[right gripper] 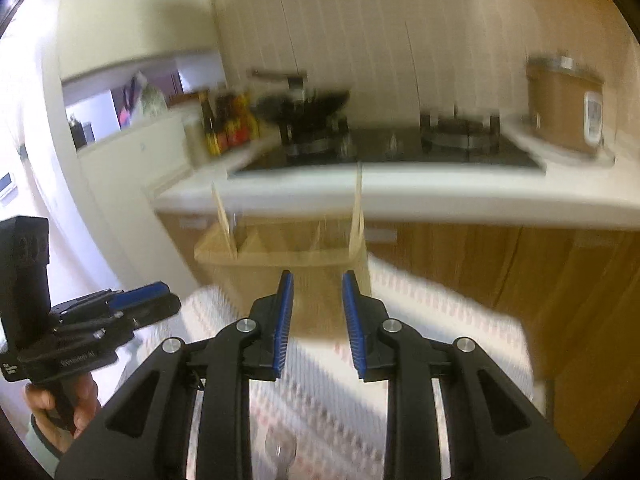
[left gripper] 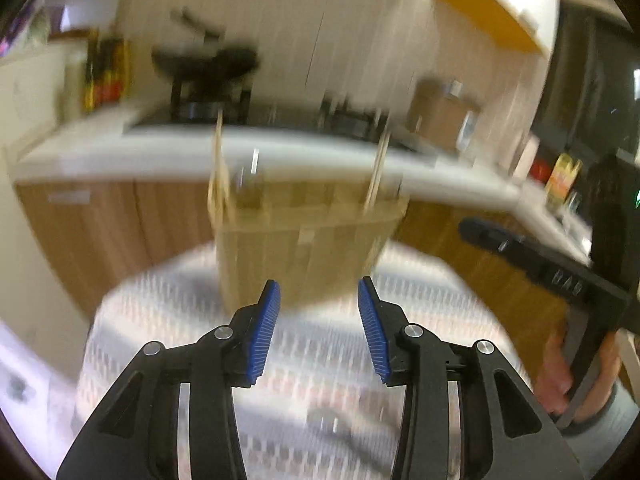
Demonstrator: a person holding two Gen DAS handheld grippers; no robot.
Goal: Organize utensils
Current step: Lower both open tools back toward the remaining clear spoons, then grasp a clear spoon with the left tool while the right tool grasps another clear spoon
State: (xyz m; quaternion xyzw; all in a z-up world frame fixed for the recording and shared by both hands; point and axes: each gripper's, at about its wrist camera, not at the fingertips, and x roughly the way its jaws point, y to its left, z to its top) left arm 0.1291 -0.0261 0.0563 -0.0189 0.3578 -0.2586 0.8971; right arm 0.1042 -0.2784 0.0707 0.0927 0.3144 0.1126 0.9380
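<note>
- Wooden utensil holder [left gripper: 308,248] stood on the patterned tablecloth [left gripper: 320,344], dead ahead at 12 o'clock of the left gripper [left gripper: 319,330]; heavy motion blur in both views.
- Holder divided into compartments; pale wooden sticks, likely chopsticks [left gripper: 218,168], rose upright from the left end, another pair [left gripper: 378,168] from the right end. A metallic utensil [left gripper: 254,168] showed between them, too blurred to name.
- Left gripper: blue pads [left gripper: 266,332] spread wide, nothing between them, short of the holder.
- Right gripper [right gripper: 318,320]: pads [right gripper: 284,320] parted moderately, narrower than the left, nothing held; holder [right gripper: 280,256] at its 12 o'clock.
- A spoon-like shape [right gripper: 280,450] lay on the cloth at 6 o'clock in the right view, partly hidden.
- From the right view, the left gripper sat at 9 o'clock, a hand [right gripper: 60,404] around its handle.
- Beyond: white countertop [right gripper: 400,196], black stove [right gripper: 380,152], dark wok [right gripper: 304,104] at 11 o'clock, sauce bottles [right gripper: 226,124], brown rice cooker [right gripper: 564,108] at 2 o'clock.
</note>
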